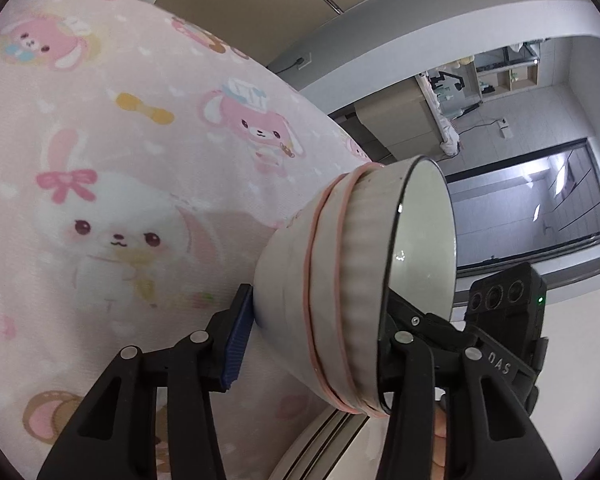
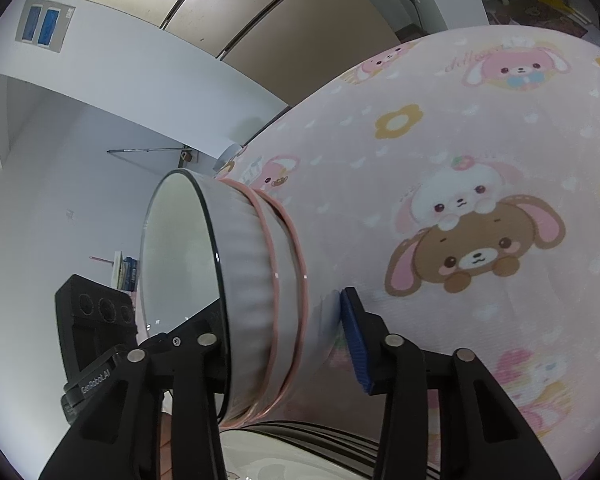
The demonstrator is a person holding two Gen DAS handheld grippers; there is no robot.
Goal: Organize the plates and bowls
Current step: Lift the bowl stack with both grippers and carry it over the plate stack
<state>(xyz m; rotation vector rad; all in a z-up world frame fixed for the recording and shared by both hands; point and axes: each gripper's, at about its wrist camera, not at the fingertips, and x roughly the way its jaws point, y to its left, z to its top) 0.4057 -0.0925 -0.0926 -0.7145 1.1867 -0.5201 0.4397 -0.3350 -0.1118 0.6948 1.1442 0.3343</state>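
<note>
- left claw [image 1: 312, 344]: matte black plastic linkage arms, angular with cut-out windows
- round silver pivot pins at the joints, one small cross-head screw near the right finger
- blue ribbed pad [image 1: 236, 344] on the left finger
- white letters "OAS" on the black bar at right
- black box beside it with three round lenses and a green LED
- bit of skin [image 1: 440, 440] low between the arms
- right claw [image 2: 284, 344]: same black linkage, silver pins, one small screw
- blue ribbed pad [image 2: 356, 348] on its right finger
- black three-lens box at left, white "GenRobot.AI" label
- skin [image 2: 166, 452] at bottom left
</note>
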